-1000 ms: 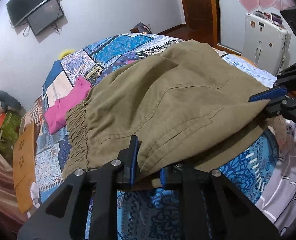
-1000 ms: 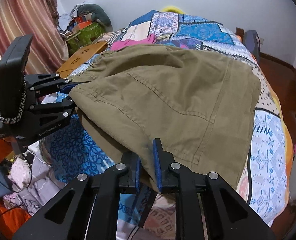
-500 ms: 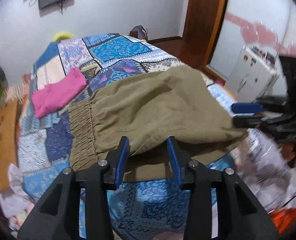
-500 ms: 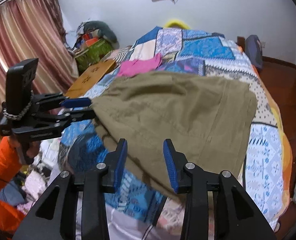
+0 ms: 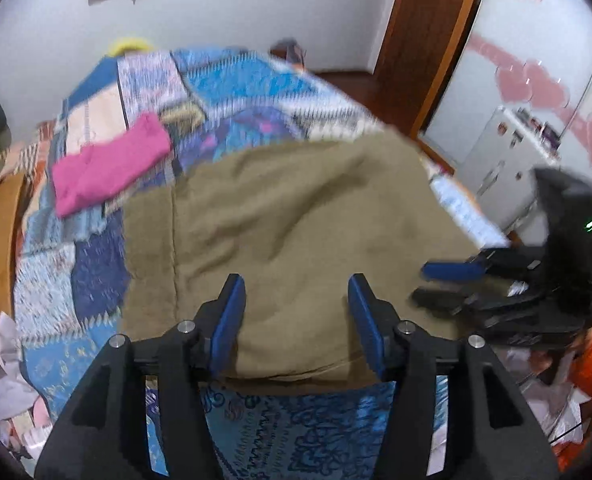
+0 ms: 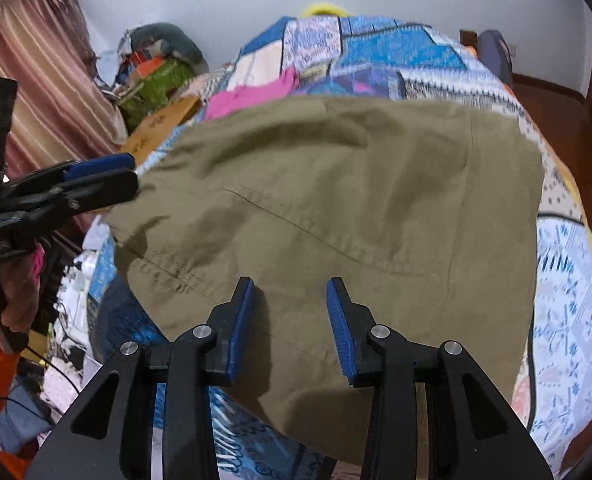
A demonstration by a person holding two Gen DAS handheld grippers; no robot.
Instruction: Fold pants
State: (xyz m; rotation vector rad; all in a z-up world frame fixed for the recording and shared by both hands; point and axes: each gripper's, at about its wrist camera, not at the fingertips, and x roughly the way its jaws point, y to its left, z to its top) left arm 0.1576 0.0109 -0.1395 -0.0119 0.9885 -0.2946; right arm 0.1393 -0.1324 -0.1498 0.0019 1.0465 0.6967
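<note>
The olive pants (image 5: 296,220) lie folded in a flat block on the patchwork bed cover (image 5: 256,88). My left gripper (image 5: 296,312) hovers over their near edge, jaws opening, with no cloth pinched between the blue pads. In the right wrist view the pants (image 6: 335,200) fill the middle. My right gripper (image 6: 290,312) stands open above their near hem and grips nothing. Each gripper shows in the other's view: the right gripper (image 5: 447,284) at the pants' right corner, the left gripper (image 6: 108,176) at their left corner. The waistband is hidden.
A pink garment (image 5: 108,168) lies on the bed behind the pants. A white case (image 5: 507,148) and a wooden door frame (image 5: 415,40) stand to the right. A striped curtain (image 6: 36,80), a clutter pile (image 6: 156,68) and an orange board (image 6: 156,132) line the left. An orange sleeve (image 5: 591,360) shows.
Both grippers were shut on the pants' near edge, then opened and let it go. The cloth dropped flat onto the bed, and both grippers drew back a little.
</note>
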